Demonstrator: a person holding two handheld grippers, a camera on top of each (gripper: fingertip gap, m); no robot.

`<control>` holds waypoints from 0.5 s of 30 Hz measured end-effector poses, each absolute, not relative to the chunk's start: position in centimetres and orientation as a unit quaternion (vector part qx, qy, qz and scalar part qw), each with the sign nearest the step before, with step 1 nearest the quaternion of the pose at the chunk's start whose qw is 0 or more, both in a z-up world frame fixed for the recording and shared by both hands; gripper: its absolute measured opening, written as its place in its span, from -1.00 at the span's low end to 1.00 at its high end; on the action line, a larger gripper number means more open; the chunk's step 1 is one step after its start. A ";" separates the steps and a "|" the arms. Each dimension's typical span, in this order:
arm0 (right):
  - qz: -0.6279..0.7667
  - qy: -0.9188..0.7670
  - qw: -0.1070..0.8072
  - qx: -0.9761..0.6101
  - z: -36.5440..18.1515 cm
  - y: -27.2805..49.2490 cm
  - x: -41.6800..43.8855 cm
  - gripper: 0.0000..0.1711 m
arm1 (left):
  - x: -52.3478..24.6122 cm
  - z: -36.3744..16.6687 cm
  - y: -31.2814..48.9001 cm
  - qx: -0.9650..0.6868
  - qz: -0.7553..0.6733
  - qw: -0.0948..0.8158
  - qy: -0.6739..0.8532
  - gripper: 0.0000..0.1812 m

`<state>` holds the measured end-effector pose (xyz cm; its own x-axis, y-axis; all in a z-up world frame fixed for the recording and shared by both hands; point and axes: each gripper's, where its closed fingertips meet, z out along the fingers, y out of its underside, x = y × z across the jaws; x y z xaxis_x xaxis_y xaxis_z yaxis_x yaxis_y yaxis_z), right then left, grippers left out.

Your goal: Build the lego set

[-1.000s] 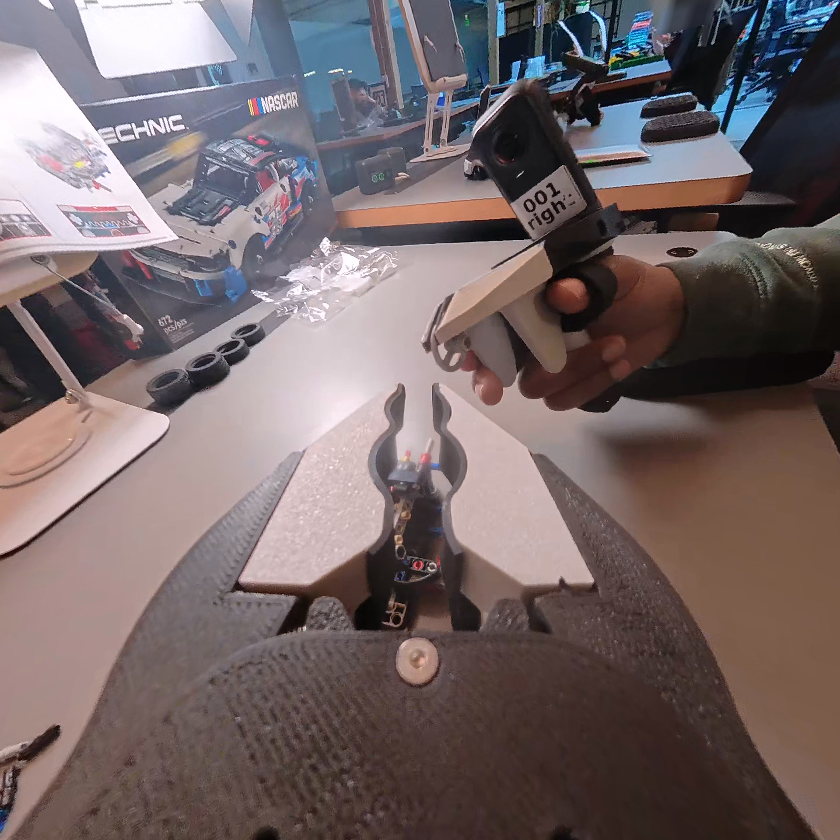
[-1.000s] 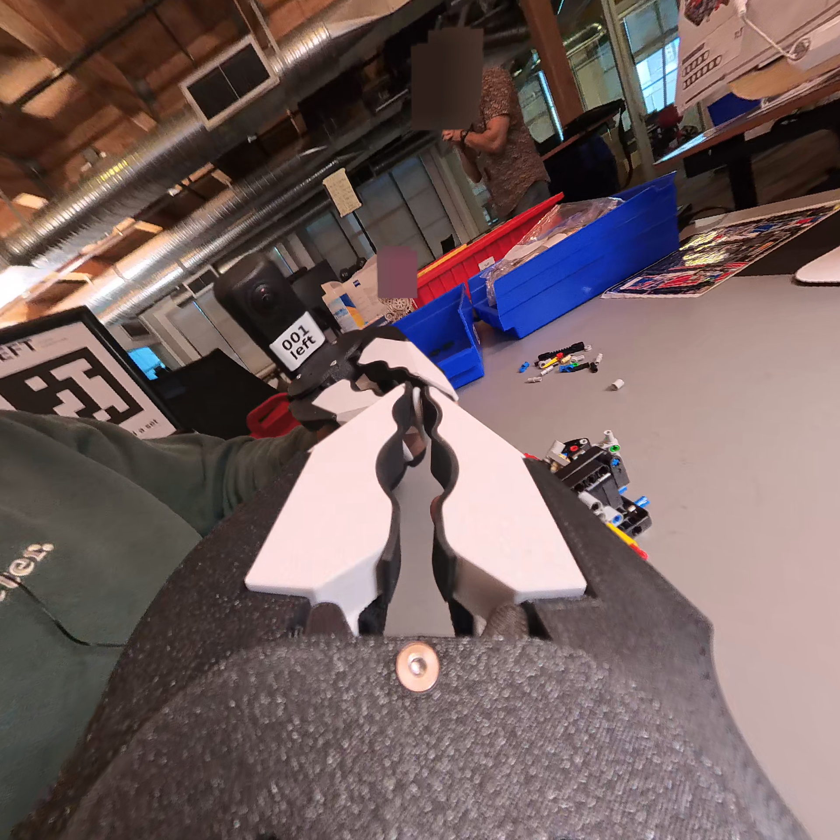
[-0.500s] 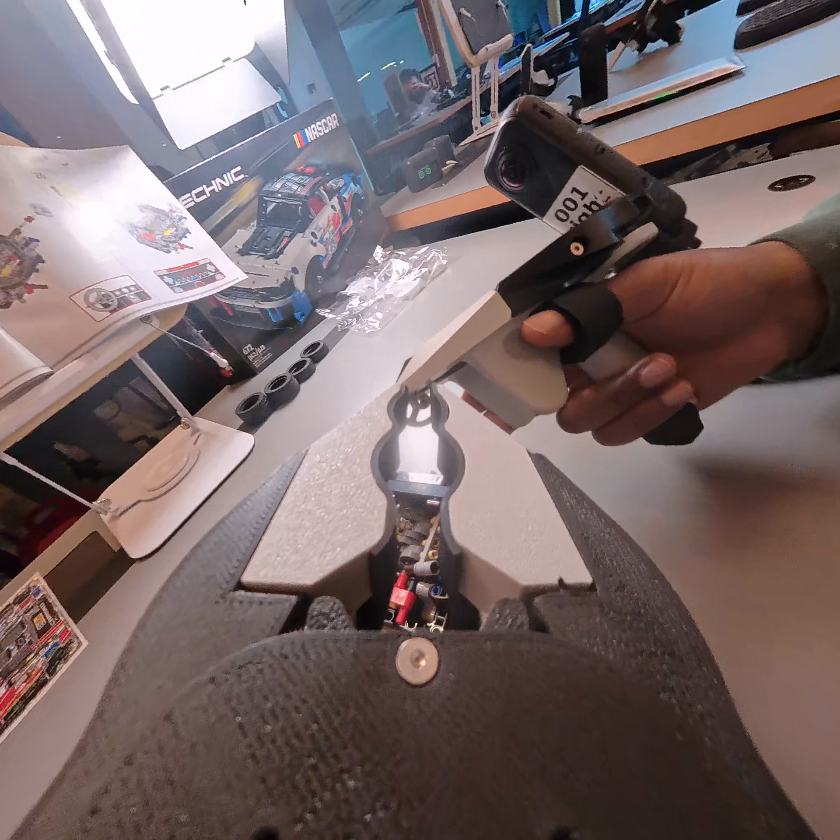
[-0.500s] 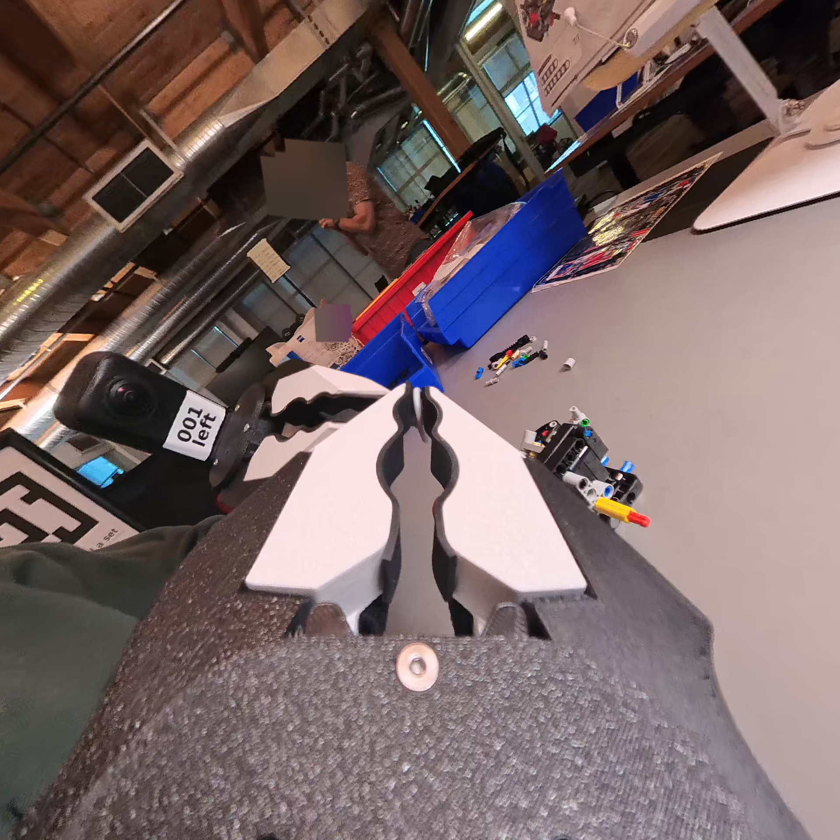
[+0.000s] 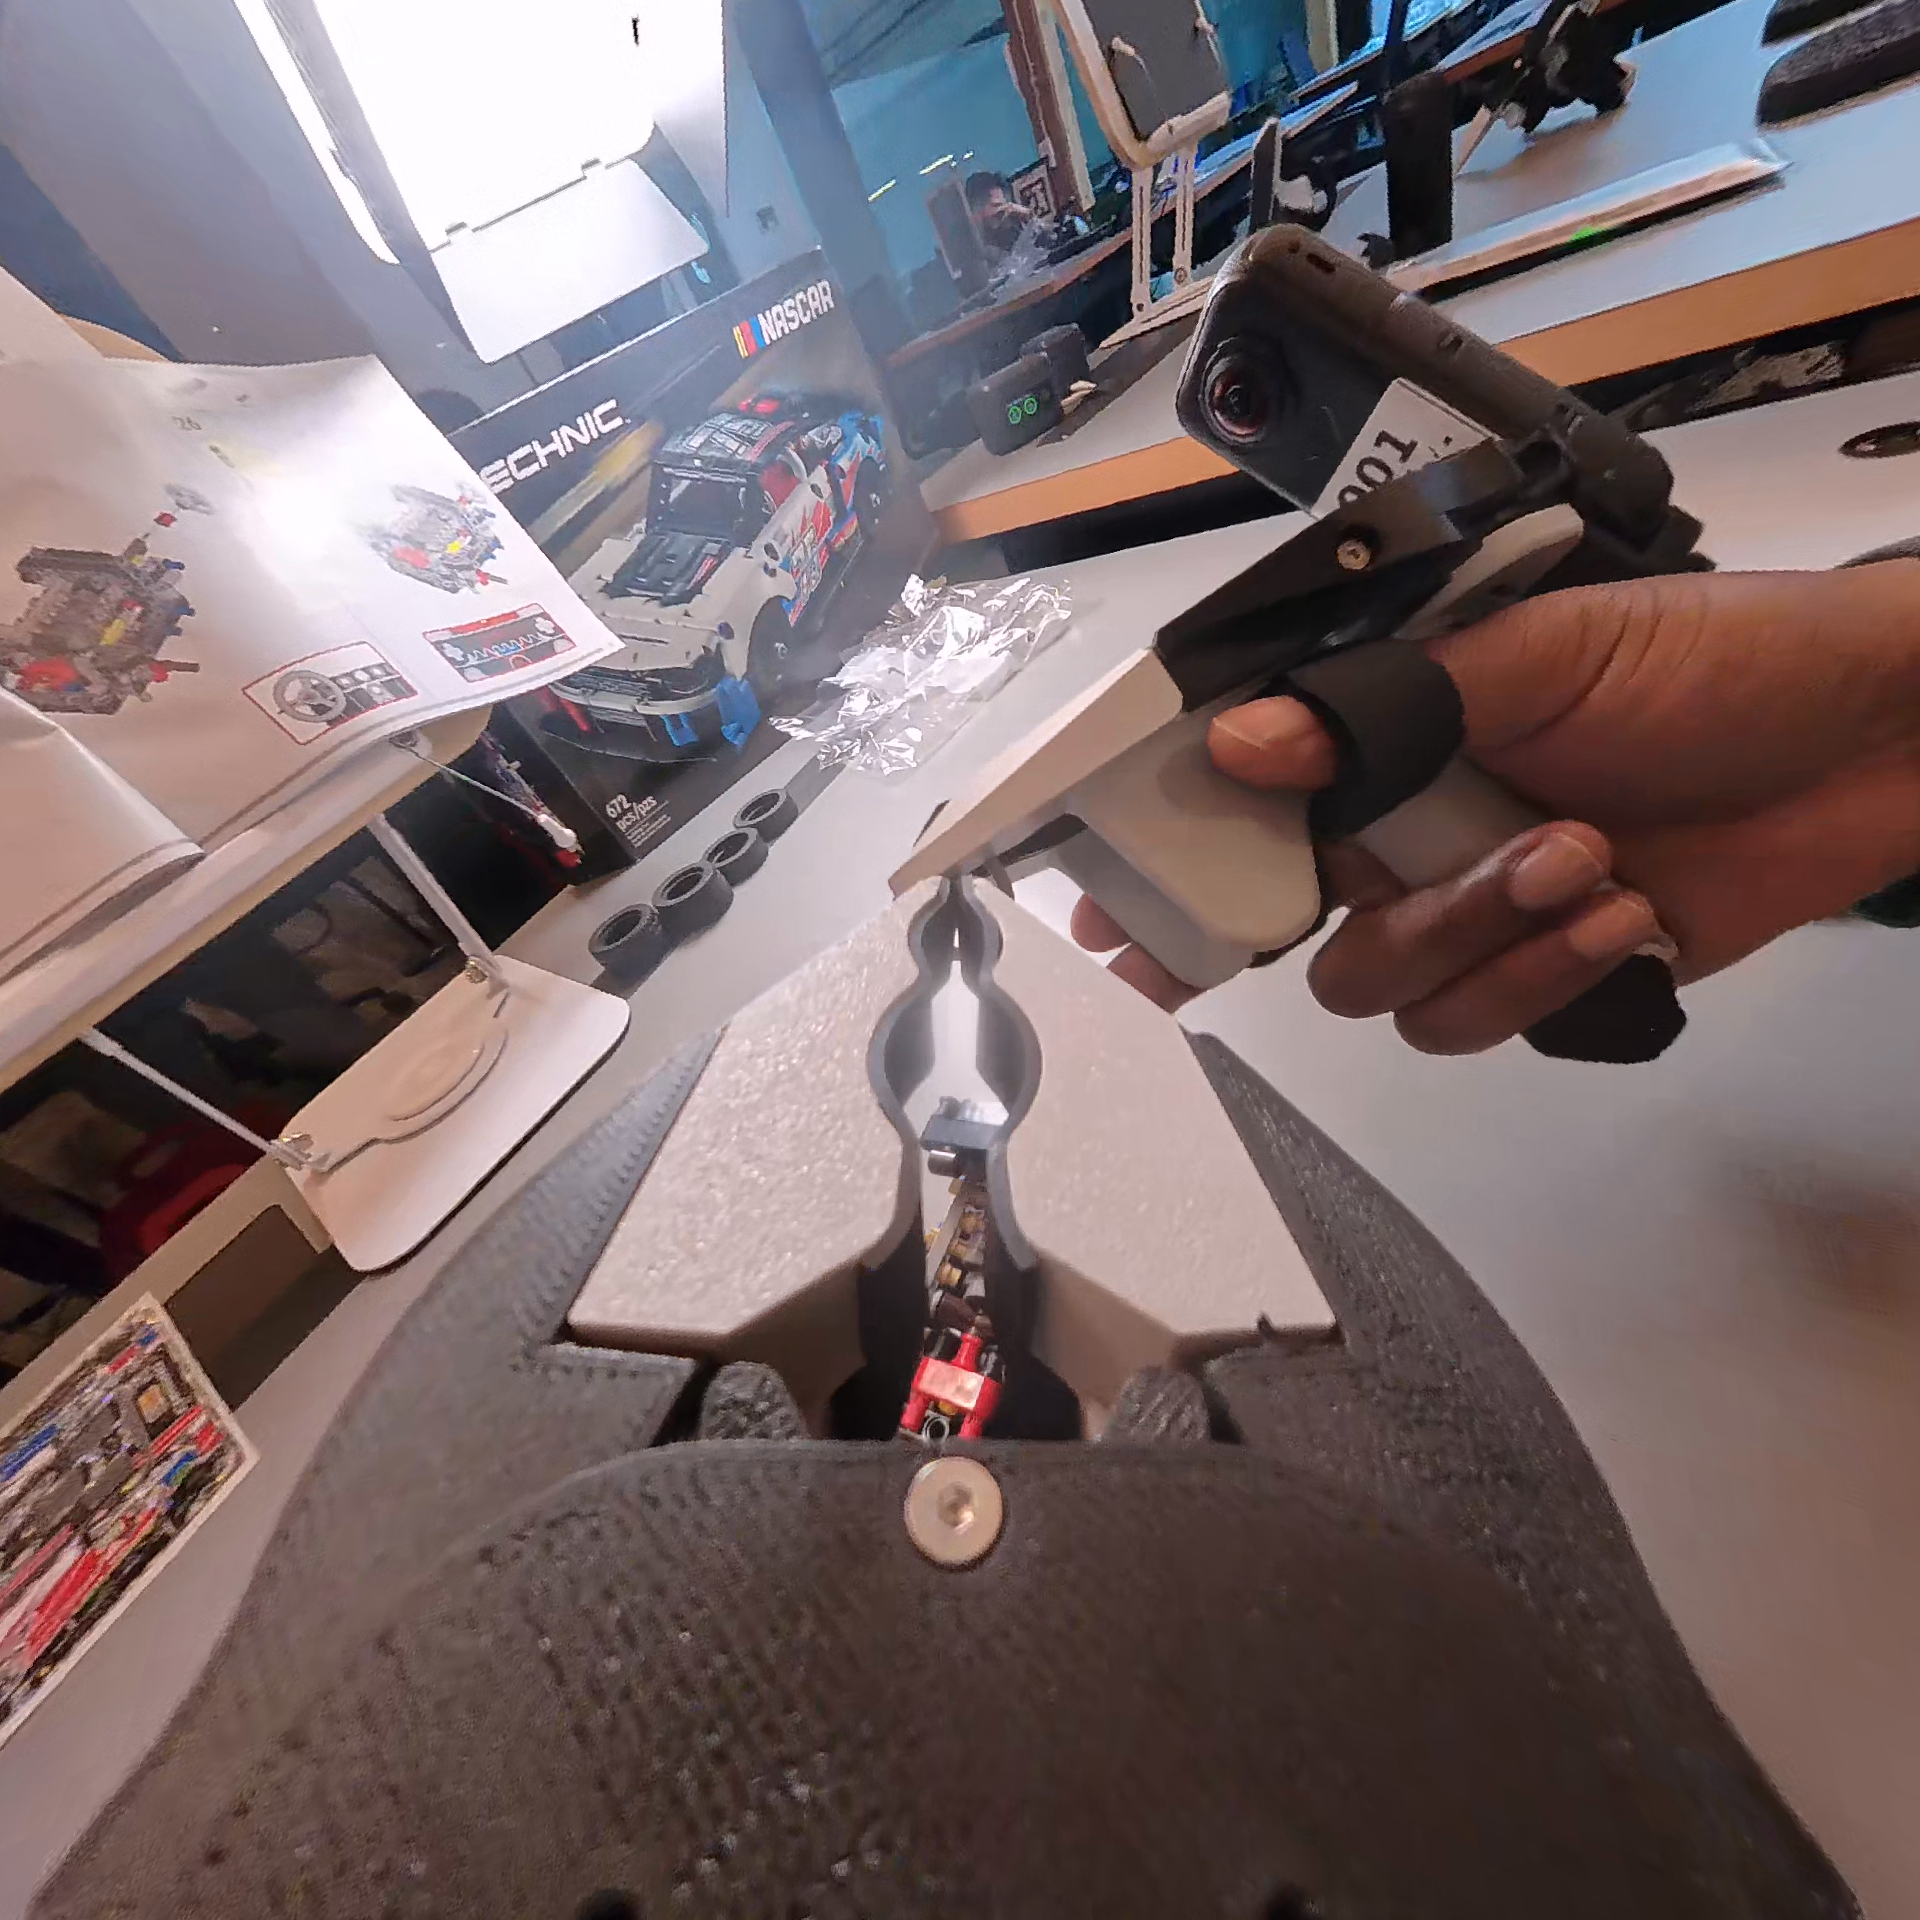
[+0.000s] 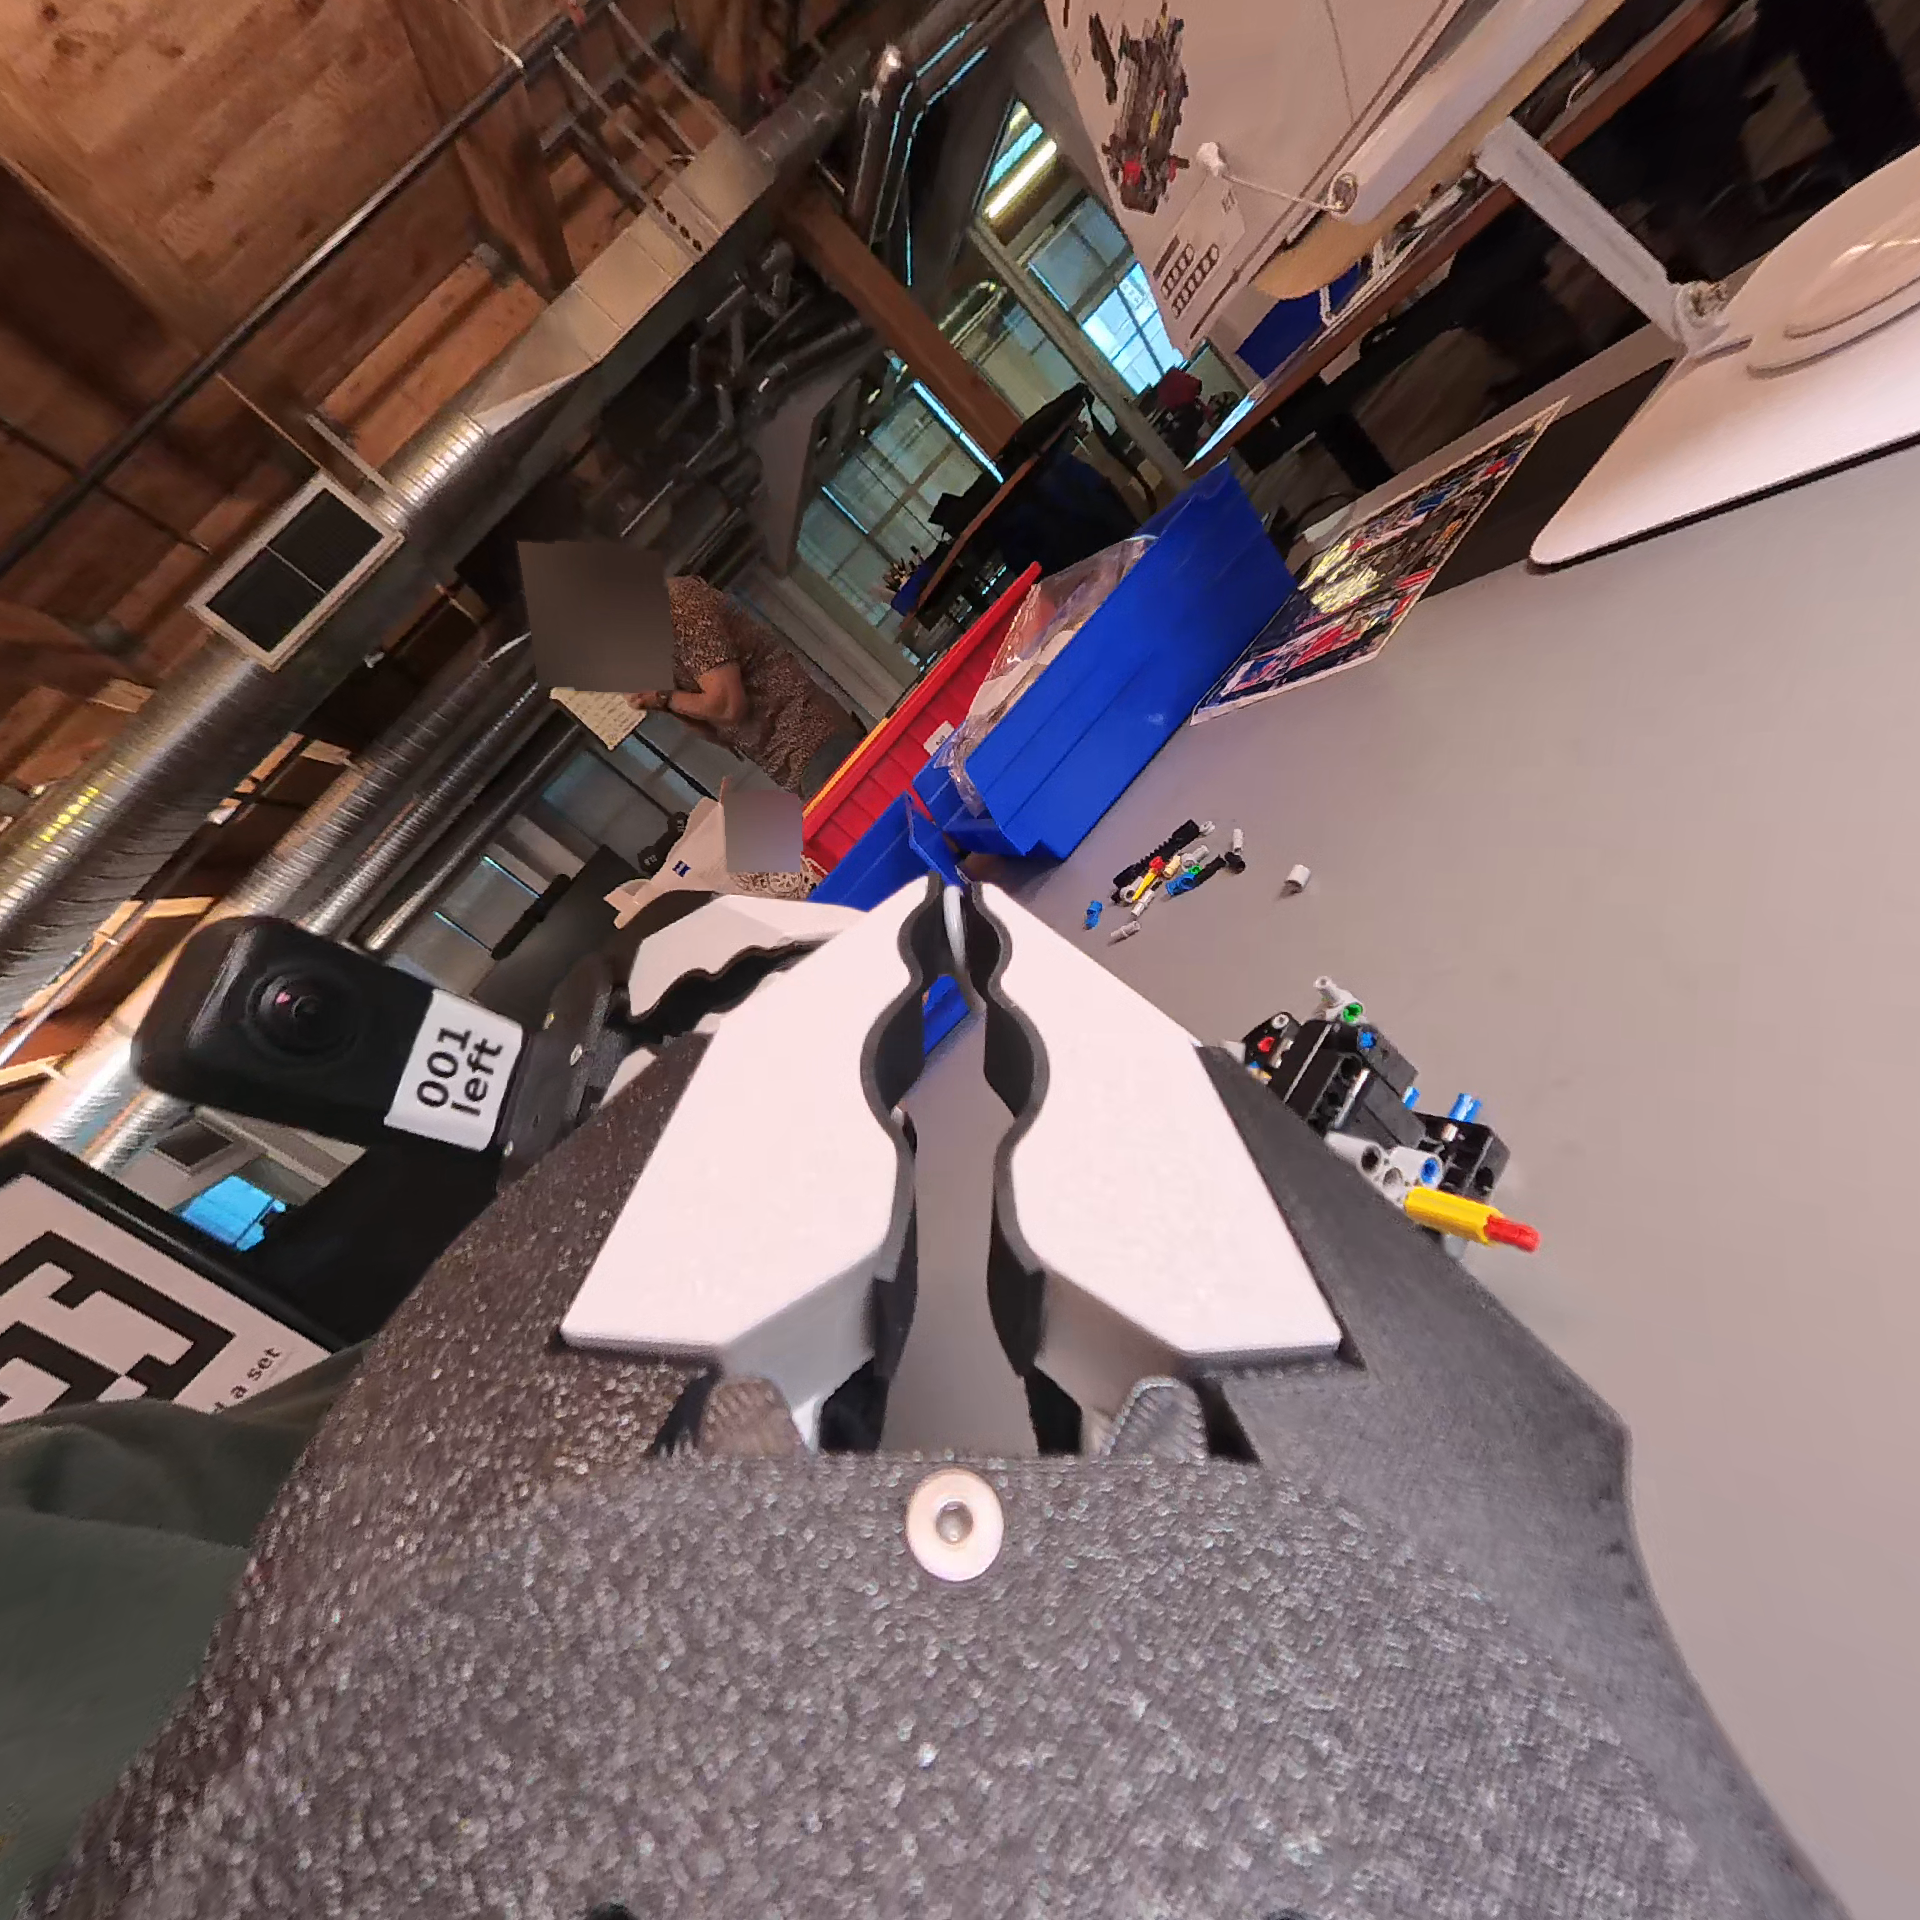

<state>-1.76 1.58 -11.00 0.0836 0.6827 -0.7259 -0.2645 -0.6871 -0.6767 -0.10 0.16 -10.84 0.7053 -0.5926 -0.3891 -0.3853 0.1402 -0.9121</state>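
Note:
My left gripper (image 5: pixel 956 920) is raised above the grey table, its fingers closed to a thin slit. Through the gap between them I see the dark lego assembly (image 5: pixel 961 1138) on the table below. It also shows in the right wrist view (image 6: pixel 1371 1112), with a yellow and red pin sticking out. My right gripper (image 6: pixel 951 914) is shut on a small white ring-like piece (image 6: pixel 951 928). In the left wrist view the right gripper (image 5: pixel 961 878) meets my left tips. I cannot tell whether the left tips touch the piece. The left gripper (image 6: pixel 727 951) sits just behind the right one.
The lego box (image 5: pixel 707 540), several black tyres (image 5: pixel 691 888) and a crumpled plastic bag (image 5: pixel 935 665) lie at the back. An instruction booklet (image 5: pixel 260 582) rests on a white stand (image 5: pixel 457 1081). Blue bins (image 6: pixel 1122 686), loose small parts (image 6: pixel 1174 883) and a sticker sheet (image 5: pixel 94 1486) lie to the side. The grippers are tip to tip, or close to it.
The right gripper has come in from the right and now meets my left tips. My left fingers have closed from a clear gap to a slit. Both grippers have tilted.

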 end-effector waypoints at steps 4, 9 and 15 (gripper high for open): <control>0.648 -0.182 0.382 -0.634 -10.1 2.2 -1.2 -0.98 | -0.3 -10.5 0.4 -0.655 -0.121 0.650 0.366 -1.00; 0.653 -0.172 0.391 -0.625 -9.4 3.0 -0.3 -0.98 | -0.9 -10.1 0.5 -0.656 -0.157 0.648 0.353 -1.00; 0.657 -0.180 0.379 -0.626 -10.1 2.7 -0.6 -0.98 | -0.8 -10.5 0.5 -0.665 -0.197 0.638 0.335 -0.85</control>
